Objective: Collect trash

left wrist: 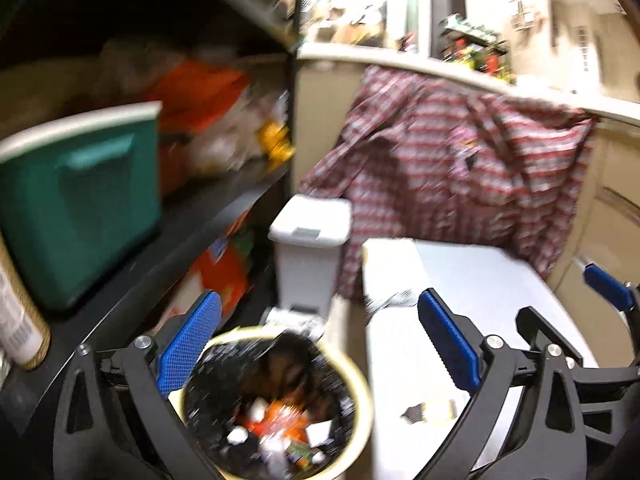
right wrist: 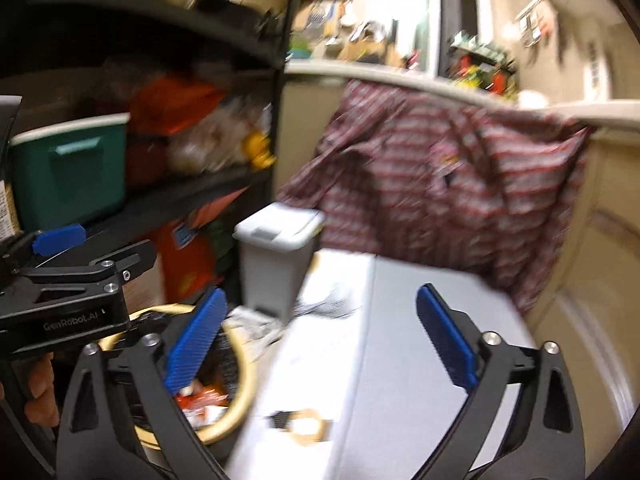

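The way ahead is hemmed in on the left by a black shelf unit [left wrist: 168,248], straight on by a small white lidded bin [left wrist: 308,248] and a hung striped cloth [left wrist: 460,168] (blurred), while the grey tabletop [right wrist: 400,340] is left largely bare.

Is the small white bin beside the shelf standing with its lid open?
No: the white bin has its lid down flat, closed.
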